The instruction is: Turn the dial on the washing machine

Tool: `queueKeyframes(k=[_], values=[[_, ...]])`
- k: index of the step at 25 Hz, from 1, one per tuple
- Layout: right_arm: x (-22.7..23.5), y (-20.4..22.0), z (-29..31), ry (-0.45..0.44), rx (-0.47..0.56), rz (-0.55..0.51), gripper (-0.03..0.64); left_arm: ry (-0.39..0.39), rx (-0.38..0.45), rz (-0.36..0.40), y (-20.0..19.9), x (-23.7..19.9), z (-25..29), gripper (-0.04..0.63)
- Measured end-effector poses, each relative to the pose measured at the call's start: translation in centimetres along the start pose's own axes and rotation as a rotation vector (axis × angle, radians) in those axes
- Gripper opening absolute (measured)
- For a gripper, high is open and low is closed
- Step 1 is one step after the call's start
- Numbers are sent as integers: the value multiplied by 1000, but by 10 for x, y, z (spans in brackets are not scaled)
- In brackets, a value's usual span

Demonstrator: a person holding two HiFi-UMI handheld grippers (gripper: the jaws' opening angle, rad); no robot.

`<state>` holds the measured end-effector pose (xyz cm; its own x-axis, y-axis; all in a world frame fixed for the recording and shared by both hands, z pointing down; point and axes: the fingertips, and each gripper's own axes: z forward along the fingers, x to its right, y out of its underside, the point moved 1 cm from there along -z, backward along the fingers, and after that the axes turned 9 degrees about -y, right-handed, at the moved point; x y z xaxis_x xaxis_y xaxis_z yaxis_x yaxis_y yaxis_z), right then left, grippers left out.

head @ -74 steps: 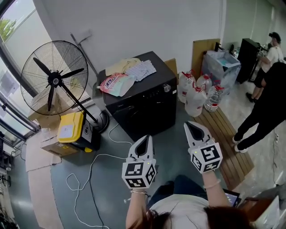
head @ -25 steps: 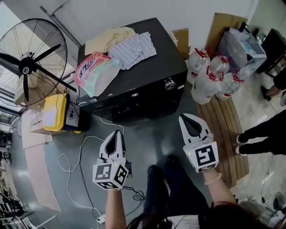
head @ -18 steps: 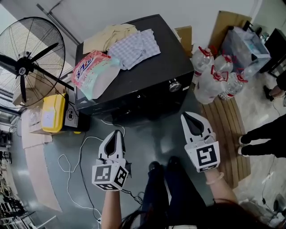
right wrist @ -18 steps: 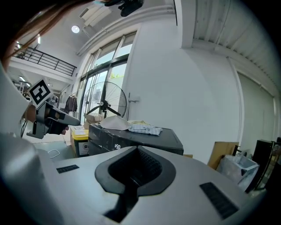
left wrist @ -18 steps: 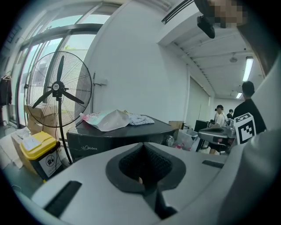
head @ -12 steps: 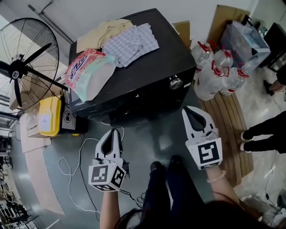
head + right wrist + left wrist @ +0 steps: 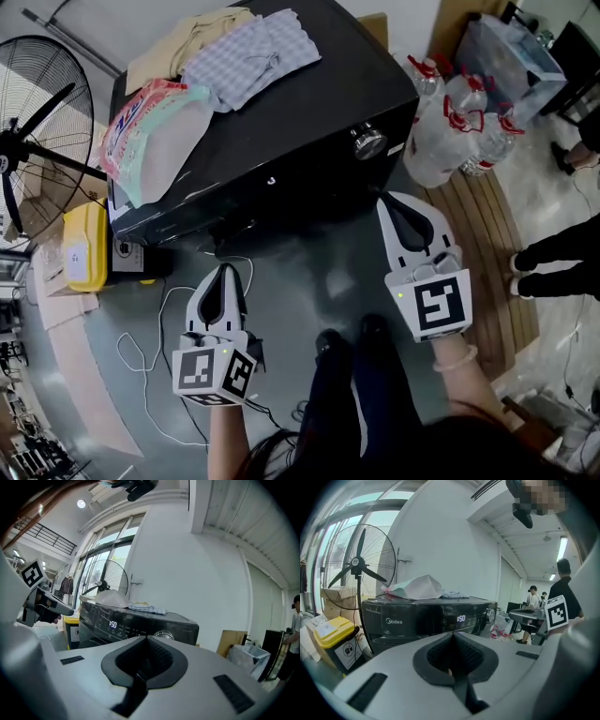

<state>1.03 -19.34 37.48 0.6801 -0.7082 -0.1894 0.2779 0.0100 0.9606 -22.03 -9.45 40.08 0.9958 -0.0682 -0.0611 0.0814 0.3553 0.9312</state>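
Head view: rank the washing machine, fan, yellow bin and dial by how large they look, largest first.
1. washing machine
2. fan, though the frame edge cuts part of it off
3. yellow bin
4. dial, by far the smallest

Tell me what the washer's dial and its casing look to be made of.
Dial: shiny silver, likely chromed plastic or metal; its rim catches bright glints. Washing machine casing: smooth black, semi-gloss, painted metal or plastic; soft highlights spread across its top.

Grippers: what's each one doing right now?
Left gripper: jaws shut, holding nothing.
Right gripper: jaws shut, holding nothing.
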Motion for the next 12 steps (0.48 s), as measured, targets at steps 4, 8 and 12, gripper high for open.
queueKeyframes(k=[4, 8, 12], values=[[0, 8, 8, -14, 35, -14, 28, 14, -29, 1, 20, 1, 9, 17], [11, 17, 18, 0, 32, -28, 29, 36, -52, 17, 35, 3, 20, 17], [22, 23, 30, 7, 34, -47, 82, 33, -59, 10, 39, 3, 29, 17]])
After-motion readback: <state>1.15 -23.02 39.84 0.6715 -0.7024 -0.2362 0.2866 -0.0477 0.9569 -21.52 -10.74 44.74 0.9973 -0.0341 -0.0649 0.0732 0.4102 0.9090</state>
